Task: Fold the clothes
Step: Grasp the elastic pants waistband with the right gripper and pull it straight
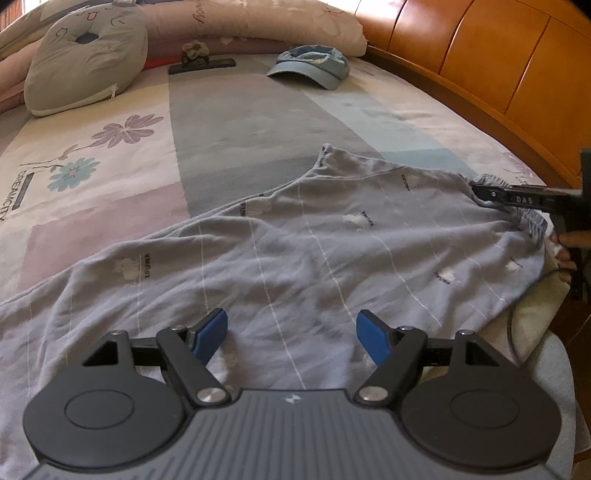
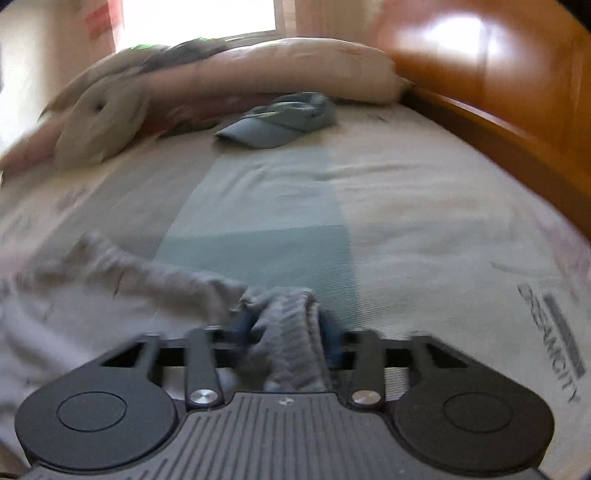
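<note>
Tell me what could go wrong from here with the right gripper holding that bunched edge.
1. The right gripper pinches only a bunched striped edge of the grey garment; a pull could slip it free.
2. The left gripper hangs open over the cloth, pinning nothing, so the whole garment may drag rather than fold.
3. The garment lies wrinkled and skewed; folding now may set crooked creases.

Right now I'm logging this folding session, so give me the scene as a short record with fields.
surface: patterned bed sheet
garment: grey-blue printed shirt, spread and wrinkled
left gripper: jaws open above the shirt, nothing between them
right gripper: jaws closed on a bunched striped edge of the shirt
other items: blue cap, grey cushion, rolled quilt
bed frame: wooden headboard
</note>
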Demonstrator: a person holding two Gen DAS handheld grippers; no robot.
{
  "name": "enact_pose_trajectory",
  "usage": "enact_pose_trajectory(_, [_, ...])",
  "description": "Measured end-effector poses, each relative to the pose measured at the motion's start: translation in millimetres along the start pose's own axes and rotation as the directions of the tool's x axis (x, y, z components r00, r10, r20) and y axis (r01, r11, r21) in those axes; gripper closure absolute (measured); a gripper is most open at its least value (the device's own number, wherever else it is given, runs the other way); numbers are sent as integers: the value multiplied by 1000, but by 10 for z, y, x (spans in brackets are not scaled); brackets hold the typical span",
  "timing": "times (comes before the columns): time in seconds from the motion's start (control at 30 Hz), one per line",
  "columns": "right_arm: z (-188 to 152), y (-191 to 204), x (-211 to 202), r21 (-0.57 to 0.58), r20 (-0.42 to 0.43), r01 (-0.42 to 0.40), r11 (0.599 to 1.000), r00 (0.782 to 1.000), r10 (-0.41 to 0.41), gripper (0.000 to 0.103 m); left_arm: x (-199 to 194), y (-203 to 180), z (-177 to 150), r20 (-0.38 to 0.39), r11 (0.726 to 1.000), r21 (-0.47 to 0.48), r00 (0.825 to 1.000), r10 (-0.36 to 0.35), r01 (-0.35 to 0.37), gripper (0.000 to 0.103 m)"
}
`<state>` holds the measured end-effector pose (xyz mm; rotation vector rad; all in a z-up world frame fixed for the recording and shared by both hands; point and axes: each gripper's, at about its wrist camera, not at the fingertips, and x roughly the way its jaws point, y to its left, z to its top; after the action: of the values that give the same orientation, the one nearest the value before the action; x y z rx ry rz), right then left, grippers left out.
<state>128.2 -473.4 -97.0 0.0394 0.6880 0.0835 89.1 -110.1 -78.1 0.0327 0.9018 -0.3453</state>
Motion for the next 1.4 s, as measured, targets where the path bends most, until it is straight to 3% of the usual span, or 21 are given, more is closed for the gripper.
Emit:
enact_pose_trajectory(0.2, [206,-159,91,62,44,23,998,999,-25,73,-69,-13,61,41,1000,10,999,1,-1,26])
enact_pose_trajectory(0.33, [269,-242,165,89,-10,-4,996,1000,5,68,-121,17,61,53,1000,3,999,1,-1,26])
enact_pose_trajectory(0.53, [97,-526,-688,287,133,-62,956,991,24,65,-148,0,44,66,1000,2,998,-11,11,26])
enact_pose_trajectory(0.63, [-144,-549,-975,357,154,-107,928,987,55,66,-136,-57,11,65,999,7,997,-31,31,26])
enact_pose_trajectory(0.83, [-491,-275,-989,327,107,-30,945,994,-6,66,-201,-190,-45,62,998,47,997,-44,41,26])
enact_pose_trajectory(0.97, [-547,-139,-830,265,80,42,963,995,-65,67,-281,-201,-34,76,998,49,997,-31,27,26])
enact_pose_trajectory(1.07, [-528,-61,-811,206,94,115,972,986,-137,73,-292,-206,-27,74,998,52,997,-24,21,26])
enact_pose_trajectory(1.17, [-502,-27,-810,180,109,126,976,983,-147,73,-275,-219,-24,67,998,56,998,-20,17,26])
enact_pose_trajectory(1.27, [-487,15,-808,137,132,142,980,978,-160,83,-244,-234,-31,56,998,62,998,-19,15,26])
enact_pose_trajectory(1.4, [-455,-50,-851,155,141,160,975,973,-182,86,-234,-239,-44,48,998,67,999,-15,12,26])
